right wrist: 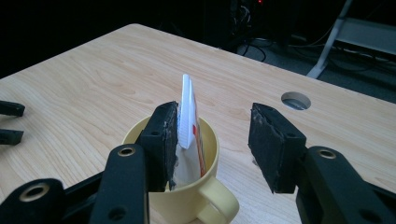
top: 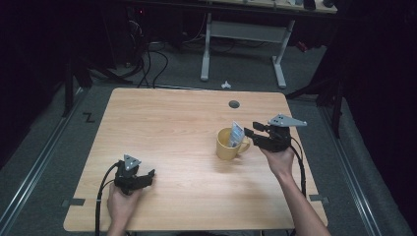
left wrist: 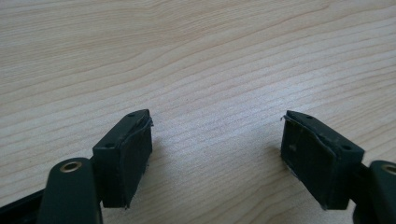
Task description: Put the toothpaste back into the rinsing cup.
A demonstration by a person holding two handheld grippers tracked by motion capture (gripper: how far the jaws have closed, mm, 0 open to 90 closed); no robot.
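A yellow mug [top: 228,145] stands on the wooden table [top: 167,123], right of centre, its handle toward the person's right hand. A white packet [top: 236,132] with red print stands upright in it, poking above the rim. My right gripper [top: 249,133] hovers just right of the mug. In the right gripper view the mug [right wrist: 187,196] lies below the jaws and the packet [right wrist: 189,112] stands close against one pad, the other pad well apart; the right gripper [right wrist: 215,140] is open. My left gripper [top: 150,174] rests near the front left, open [left wrist: 217,149] over bare wood.
A round cable hole [top: 234,104] sits in the table near its far edge. Beyond the table stands a white-legged desk [top: 243,34] with cables on the grey floor. The left gripper's jaw tips [right wrist: 9,121] show at the left edge of the right gripper view.
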